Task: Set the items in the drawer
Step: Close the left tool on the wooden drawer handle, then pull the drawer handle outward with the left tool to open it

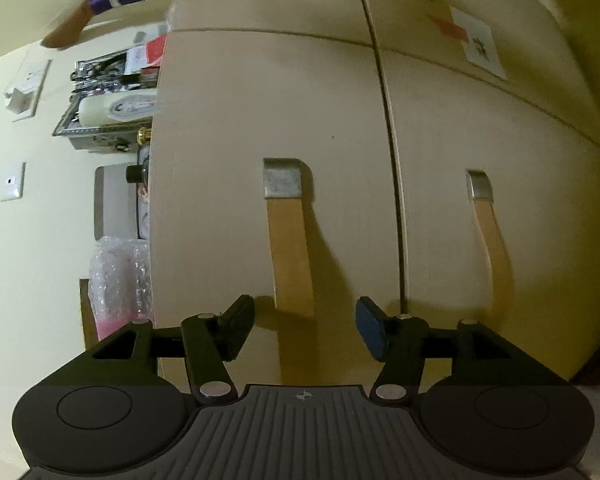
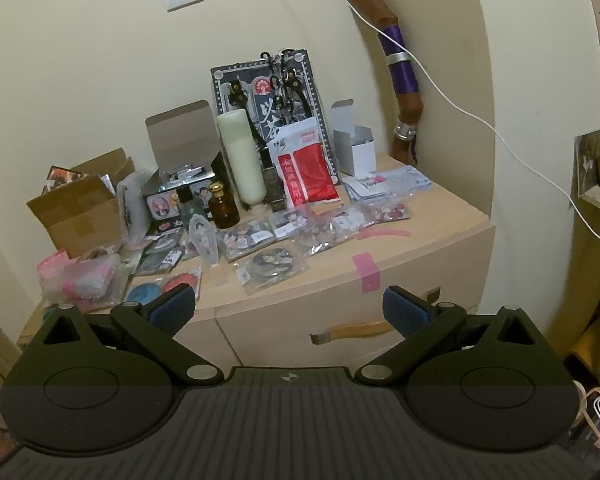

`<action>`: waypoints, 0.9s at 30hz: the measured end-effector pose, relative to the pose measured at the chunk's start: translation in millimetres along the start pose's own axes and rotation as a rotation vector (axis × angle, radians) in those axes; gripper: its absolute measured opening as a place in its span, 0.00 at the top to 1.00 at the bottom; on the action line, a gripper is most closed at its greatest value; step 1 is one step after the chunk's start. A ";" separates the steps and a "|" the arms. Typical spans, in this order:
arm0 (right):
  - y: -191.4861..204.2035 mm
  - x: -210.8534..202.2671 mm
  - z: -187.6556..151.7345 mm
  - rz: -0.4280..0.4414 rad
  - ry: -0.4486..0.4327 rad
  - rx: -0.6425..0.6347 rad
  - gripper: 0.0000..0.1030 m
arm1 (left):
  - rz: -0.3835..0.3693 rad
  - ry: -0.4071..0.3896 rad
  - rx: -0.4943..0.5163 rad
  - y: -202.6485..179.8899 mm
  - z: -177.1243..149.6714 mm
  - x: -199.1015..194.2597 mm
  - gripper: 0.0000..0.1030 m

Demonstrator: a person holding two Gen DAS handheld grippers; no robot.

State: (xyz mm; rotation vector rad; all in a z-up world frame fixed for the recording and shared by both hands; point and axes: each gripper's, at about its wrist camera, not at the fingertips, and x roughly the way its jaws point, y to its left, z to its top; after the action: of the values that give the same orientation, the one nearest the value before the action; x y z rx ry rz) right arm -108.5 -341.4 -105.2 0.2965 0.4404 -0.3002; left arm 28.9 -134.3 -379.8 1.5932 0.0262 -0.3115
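Cream wall (image 2: 80, 80) behind a pale wooden cabinet (image 2: 440, 216) whose top is crowded with small goods. Right wrist view: my right gripper (image 2: 288, 314) hangs released, jaws wide apart and holding nothing, above the cabinet's front edge. Ahead lie bagged badges (image 2: 270, 264), an amber bottle (image 2: 223, 206), a pale cylindrical tube (image 2: 242, 160), a red pouch (image 2: 310, 170) and an open cardboard box (image 2: 80, 212); pink tape (image 2: 366, 272) marks the edge. Below it the drawer (image 2: 300, 320) appears closed, its wooden handle (image 2: 356, 330) untouched.

Left wrist view, rolled sideways: my left gripper (image 1: 304, 328) is also released and empty, jaws straddling the near drawer handle (image 1: 292, 256) without gripping it; a second handle (image 1: 490, 240) lies beyond.

Progress, as I judge it: nothing is stowed. No drawer front stands open and every item remains on top. Remaining steps: close on the handle, pull the drawer out, then carry items in one by one.
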 end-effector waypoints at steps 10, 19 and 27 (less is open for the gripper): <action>5.4 -9.6 -6.6 0.009 -0.005 0.014 0.00 | -0.020 0.023 -0.057 4.3 -1.4 -2.9 0.81; 7.8 -37.2 -7.4 -0.012 -0.048 -0.004 0.00 | -0.025 -0.003 -0.129 0.0 -7.7 -21.4 0.81; 12.4 -67.2 -23.8 -0.016 -0.079 0.017 0.00 | -0.037 -0.053 -0.111 -12.8 -13.3 -64.7 0.81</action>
State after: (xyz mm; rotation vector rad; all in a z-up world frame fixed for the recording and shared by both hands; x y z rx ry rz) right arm -171.0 -307.2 -92.3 0.2970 0.3628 -0.3299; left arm -33.5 -109.3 -378.3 1.4754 0.0318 -0.3746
